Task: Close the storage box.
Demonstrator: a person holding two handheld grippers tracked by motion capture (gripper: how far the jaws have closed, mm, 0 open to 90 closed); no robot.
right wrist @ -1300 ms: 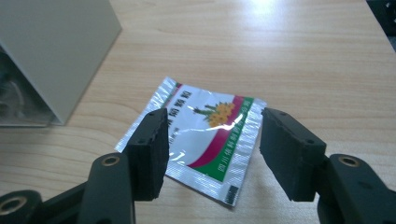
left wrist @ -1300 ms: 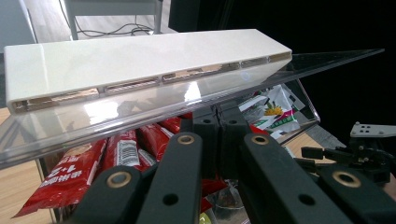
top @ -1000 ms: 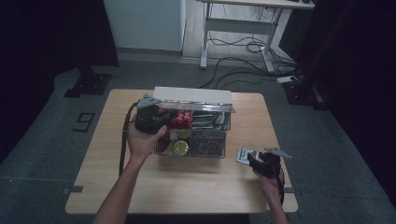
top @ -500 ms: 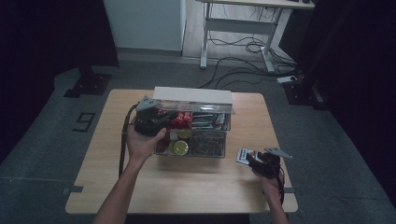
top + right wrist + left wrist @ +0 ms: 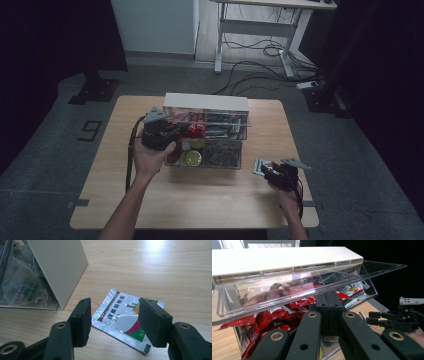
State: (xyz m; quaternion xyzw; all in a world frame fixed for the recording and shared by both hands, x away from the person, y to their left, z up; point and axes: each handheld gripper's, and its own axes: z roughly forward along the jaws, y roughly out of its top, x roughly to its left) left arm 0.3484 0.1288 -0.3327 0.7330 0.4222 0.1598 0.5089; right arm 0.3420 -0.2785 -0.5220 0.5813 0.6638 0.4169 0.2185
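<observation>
While the left gripper [image 5: 329, 312] presses its clenched jaws against the tilted-out clear drawer [image 5: 287, 293] of the organizer [image 5: 206, 131] (red packets [image 5: 269, 315] inside), the right gripper [image 5: 113, 322] hovers with jaws spread wide over a sachet [image 5: 125, 318] lying flat on the table [image 5: 200, 200], just beside the organizer's right end.

Red packets [image 5: 274, 315]; silver-white sachet [image 5: 125, 315], green-magenta print; white-topped clear organizer [image 5: 206, 101].
</observation>
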